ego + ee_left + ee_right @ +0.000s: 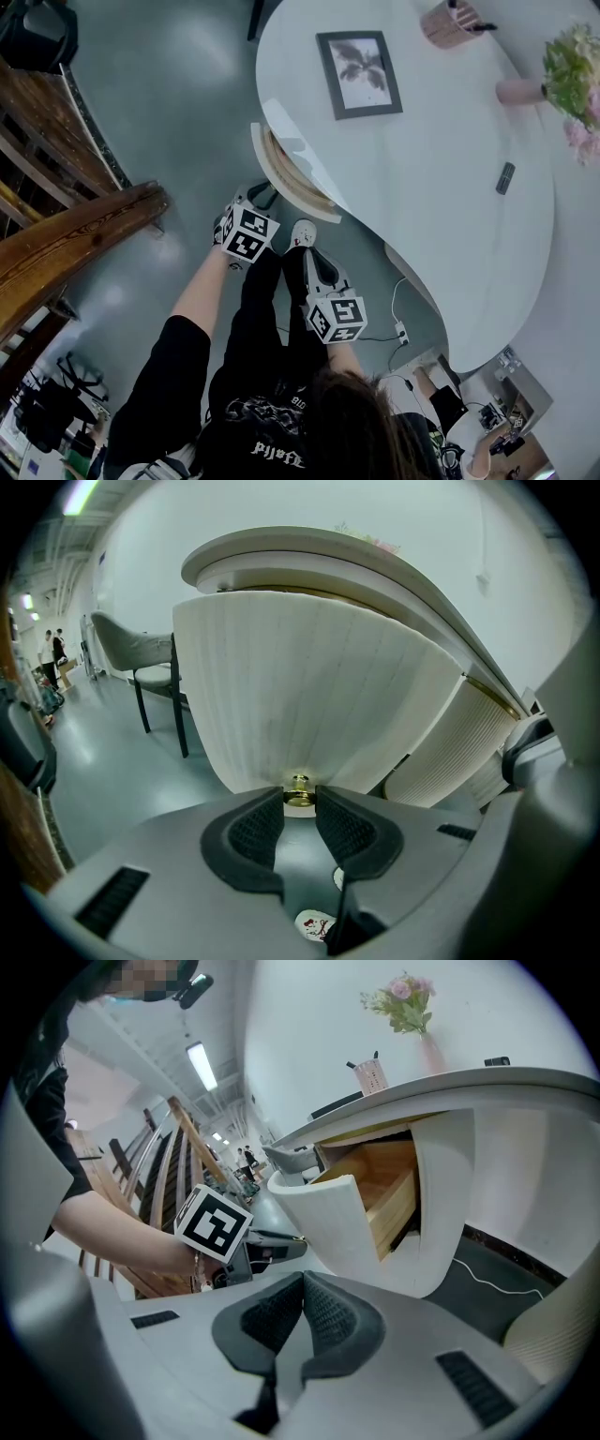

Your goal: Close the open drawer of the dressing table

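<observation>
Gripping the small brass knob (299, 790) on the curved, white ribbed front of the open, wood-lined drawer (292, 184), the left gripper (299, 802) has its jaws partly closed, pinching the knob from either side. The drawer juts well out from under the white, curved-top dressing table (422, 178), its wooden inside exposed. The right gripper (300, 1282) hangs near the drawer's corner, jaws pressed together on nothing. The step in hand appears to be the closing push itself, with the drawer not yet home. The next move likely calls for a steady shove along the drawer's own line of travel. Keeping the knob held square should let the curved front meet the table's edge flush rather than jam askew.
</observation>
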Motion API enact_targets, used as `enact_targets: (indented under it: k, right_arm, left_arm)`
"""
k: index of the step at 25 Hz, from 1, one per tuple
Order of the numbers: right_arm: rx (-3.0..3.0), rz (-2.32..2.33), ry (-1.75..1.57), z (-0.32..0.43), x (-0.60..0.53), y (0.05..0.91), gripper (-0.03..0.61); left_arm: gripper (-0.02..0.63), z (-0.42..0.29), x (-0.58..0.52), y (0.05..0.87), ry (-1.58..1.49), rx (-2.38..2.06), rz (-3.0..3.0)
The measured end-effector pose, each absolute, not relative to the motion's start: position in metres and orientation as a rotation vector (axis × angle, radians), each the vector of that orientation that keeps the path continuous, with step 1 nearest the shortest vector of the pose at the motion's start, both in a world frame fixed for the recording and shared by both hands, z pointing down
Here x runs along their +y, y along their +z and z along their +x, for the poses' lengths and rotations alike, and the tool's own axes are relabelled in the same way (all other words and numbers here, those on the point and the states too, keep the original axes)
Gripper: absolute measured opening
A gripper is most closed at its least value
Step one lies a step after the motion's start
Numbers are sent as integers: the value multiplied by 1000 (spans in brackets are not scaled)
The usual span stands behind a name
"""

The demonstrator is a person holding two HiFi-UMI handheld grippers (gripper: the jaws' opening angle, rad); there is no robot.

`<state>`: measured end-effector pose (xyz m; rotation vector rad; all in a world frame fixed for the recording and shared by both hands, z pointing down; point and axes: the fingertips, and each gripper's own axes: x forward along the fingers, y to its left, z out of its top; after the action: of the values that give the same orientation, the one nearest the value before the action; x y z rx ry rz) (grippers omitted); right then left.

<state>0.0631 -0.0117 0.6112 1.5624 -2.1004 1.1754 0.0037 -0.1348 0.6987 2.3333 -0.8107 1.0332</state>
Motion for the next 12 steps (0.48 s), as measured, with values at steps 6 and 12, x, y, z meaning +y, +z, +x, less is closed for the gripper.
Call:
enact_targets:
  k: [6,12]
  right_arm:
    - [-2095,1565,1177,68,-13,612,26]
    - [-2109,1561,1184,70,-18,611,26]
  left_arm:
    - [118,10,-140,698,1014,-827,2331]
    - [118,18,-146,698,988,-861,2318]
